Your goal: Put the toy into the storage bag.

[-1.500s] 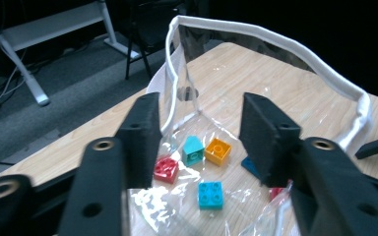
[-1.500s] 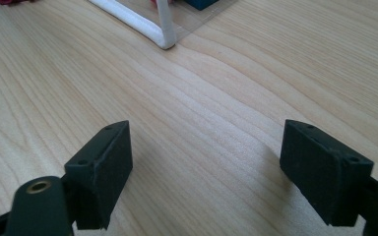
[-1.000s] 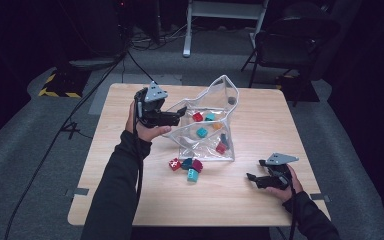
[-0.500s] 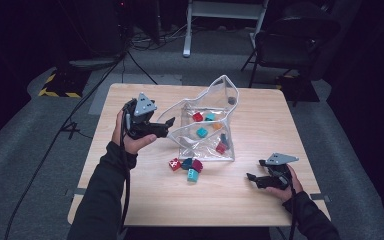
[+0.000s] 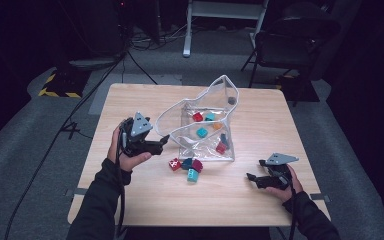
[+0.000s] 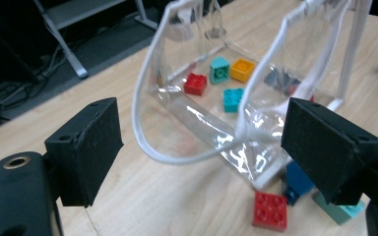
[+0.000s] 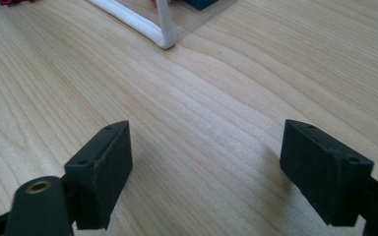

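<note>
- Left gripper view: the left gripper (image 6: 197, 147) is seen with jaws apart, nothing held, before the clear soft plastic bag with white piping (image 6: 275, 54).
- The bag is judged light, floppy and slippery; its white rim (image 6: 145, 132) is best pinched.
- The right gripper (image 5: 256, 180) is parked with jaws spread on the wooden table (image 5: 130, 95).

We see a clear bag (image 5: 207, 125) standing near the middle of the table (image 5: 130, 200), its open mouth turned toward the left gripper (image 5: 157, 143), which sits just to the bag's left. Several blocks (image 5: 202, 125) lie inside the bag; a small cluster of loose blocks (image 5: 186, 166) lies on the table just in front of it. The right gripper (image 5: 250, 178) rests near the front right corner, well apart from the bag.
</note>
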The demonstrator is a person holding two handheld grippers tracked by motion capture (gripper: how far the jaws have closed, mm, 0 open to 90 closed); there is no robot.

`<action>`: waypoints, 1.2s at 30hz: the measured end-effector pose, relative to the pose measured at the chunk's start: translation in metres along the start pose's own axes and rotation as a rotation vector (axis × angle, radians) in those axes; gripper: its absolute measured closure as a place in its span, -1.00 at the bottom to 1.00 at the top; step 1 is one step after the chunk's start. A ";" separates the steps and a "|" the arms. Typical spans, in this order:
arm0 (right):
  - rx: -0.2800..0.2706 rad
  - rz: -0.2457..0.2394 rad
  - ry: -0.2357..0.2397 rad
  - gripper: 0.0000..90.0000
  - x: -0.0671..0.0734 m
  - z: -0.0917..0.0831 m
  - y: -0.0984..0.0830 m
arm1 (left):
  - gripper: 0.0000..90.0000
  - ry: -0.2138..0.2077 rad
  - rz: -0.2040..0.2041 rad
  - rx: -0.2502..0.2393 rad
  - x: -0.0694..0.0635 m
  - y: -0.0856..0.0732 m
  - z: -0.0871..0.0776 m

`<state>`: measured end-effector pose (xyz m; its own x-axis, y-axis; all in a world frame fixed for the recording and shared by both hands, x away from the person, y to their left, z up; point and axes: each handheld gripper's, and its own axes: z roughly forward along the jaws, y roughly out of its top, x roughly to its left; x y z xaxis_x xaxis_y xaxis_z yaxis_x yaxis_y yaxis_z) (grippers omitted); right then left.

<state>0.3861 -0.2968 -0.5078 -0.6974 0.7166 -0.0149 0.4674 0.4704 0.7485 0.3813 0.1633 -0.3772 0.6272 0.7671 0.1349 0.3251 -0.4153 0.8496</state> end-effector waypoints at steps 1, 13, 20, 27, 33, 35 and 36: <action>0.000 0.000 0.000 -0.55 0.000 0.000 0.000 | -0.65 -0.001 0.001 0.006 -0.001 -0.004 0.001; 0.000 0.001 -0.001 -0.55 0.000 0.000 0.000 | -0.64 -0.057 -0.011 0.088 -0.018 -0.044 0.021; 0.000 0.000 -0.001 -0.55 0.000 0.000 0.000 | -0.64 -0.091 0.007 0.151 -0.030 -0.061 0.039; 0.000 0.000 -0.001 -0.55 0.000 0.000 0.000 | -0.64 -0.141 0.025 0.201 -0.038 -0.070 0.058; 0.000 0.001 -0.001 -0.55 0.000 0.000 0.000 | -0.63 -0.172 0.012 0.255 -0.043 -0.078 0.081; 0.001 0.001 -0.001 -0.55 0.000 0.000 0.000 | -0.63 -0.176 0.007 0.258 -0.043 -0.079 0.083; 0.000 0.001 -0.001 -0.55 0.000 0.000 0.000 | -0.63 -0.180 0.000 0.258 -0.043 -0.080 0.086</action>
<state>0.3861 -0.2968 -0.5078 -0.6961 0.7178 -0.0146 0.4685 0.4695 0.7483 0.3890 0.1215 -0.4949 0.7350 0.6777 0.0234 0.4792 -0.5435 0.6891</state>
